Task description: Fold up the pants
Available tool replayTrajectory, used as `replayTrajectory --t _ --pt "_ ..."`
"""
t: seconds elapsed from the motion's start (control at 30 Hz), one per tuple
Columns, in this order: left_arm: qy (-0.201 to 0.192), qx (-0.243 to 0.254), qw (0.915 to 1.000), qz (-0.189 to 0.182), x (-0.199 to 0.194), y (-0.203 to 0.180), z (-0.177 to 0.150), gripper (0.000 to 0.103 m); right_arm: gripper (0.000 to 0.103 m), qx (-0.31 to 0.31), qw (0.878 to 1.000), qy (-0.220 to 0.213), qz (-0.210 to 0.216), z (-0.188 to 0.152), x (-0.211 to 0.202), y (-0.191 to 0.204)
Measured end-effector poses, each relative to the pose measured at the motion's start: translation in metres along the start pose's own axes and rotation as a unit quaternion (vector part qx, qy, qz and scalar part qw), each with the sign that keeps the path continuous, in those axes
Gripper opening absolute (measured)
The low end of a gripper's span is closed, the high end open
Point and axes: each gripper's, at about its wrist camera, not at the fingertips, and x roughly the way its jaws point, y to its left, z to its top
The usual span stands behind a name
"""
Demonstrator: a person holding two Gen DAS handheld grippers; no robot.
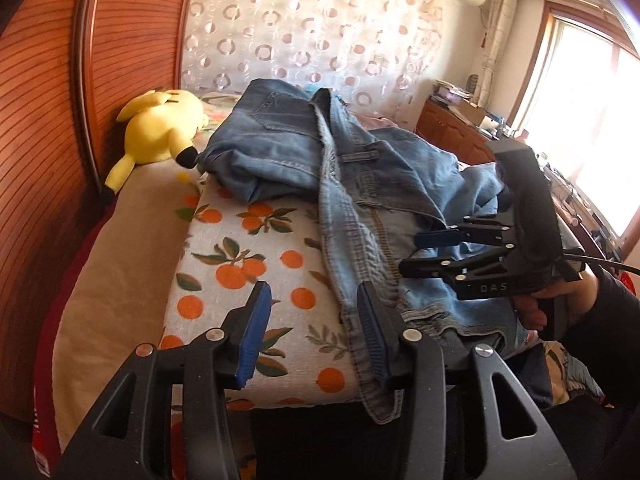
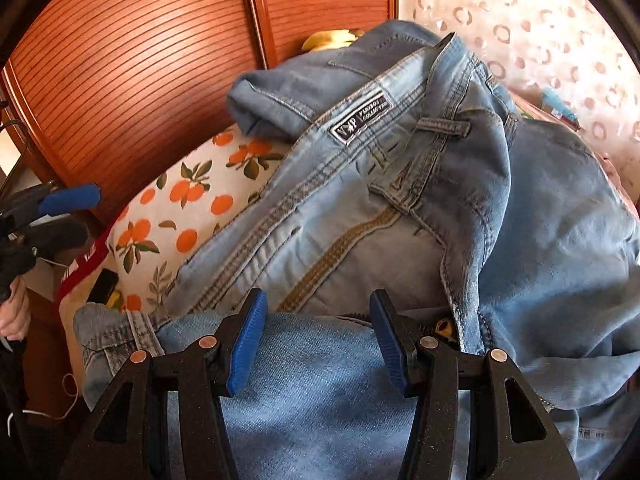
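Crumpled light blue jeans (image 1: 360, 168) lie in a heap on the orange-print bed cover (image 1: 240, 272), waistband and label patch (image 2: 362, 118) facing up. In the left wrist view my left gripper (image 1: 314, 332) is open over the cover at the bed's near edge. Its right finger stands beside a denim strip that hangs over the edge, and nothing is between the pads. My right gripper (image 1: 428, 252), held by a hand (image 1: 536, 312), hovers over the jeans from the right. In its own view the right gripper (image 2: 318, 336) is open, with denim (image 2: 320, 380) lying below the gap. The left gripper (image 2: 68, 218) shows blurred at the far left.
A yellow plush toy (image 1: 160, 128) lies at the far end of the bed by the slatted wooden wardrobe (image 1: 40, 120). A patterned curtain (image 1: 312, 28) hangs behind the bed. A wooden desk (image 1: 452, 128) with clutter and a bright window (image 1: 580, 128) are on the right.
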Motion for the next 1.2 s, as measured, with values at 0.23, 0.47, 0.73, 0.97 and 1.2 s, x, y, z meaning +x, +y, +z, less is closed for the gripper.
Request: replayTrajectory --t 0.23,0.47,0.73,0.97,1.2 --pt "0.011 -0.011 0.9999 0.002 0.006 0.006 -0.004 0.046 0.055 -0.017 1.0 0.005 -0.017 -0.014 -0.005 0.009" --pt "0.016 -0.008 0.9998 -0.003 0.01 0.002 -0.004 0.046 0.012 -0.019 0.999 0.0 -0.038 -0.027 -0.011 0.008" --pt "0.024 -0.001 0.9996 -0.012 0.02 -0.006 -0.003 0.046 0.0 -0.006 0.999 -0.042 -0.024 -0.044 -0.033 0.003" --pt "0.033 0.002 0.9993 -0.015 0.029 -0.009 -0.006 0.046 0.001 0.023 0.998 -0.057 -0.004 -0.053 -0.058 -0.002" --pt "0.039 -0.007 0.9992 -0.009 0.029 0.0 -0.011 0.046 0.011 0.0 0.998 -0.059 0.017 -0.055 -0.06 0.022"
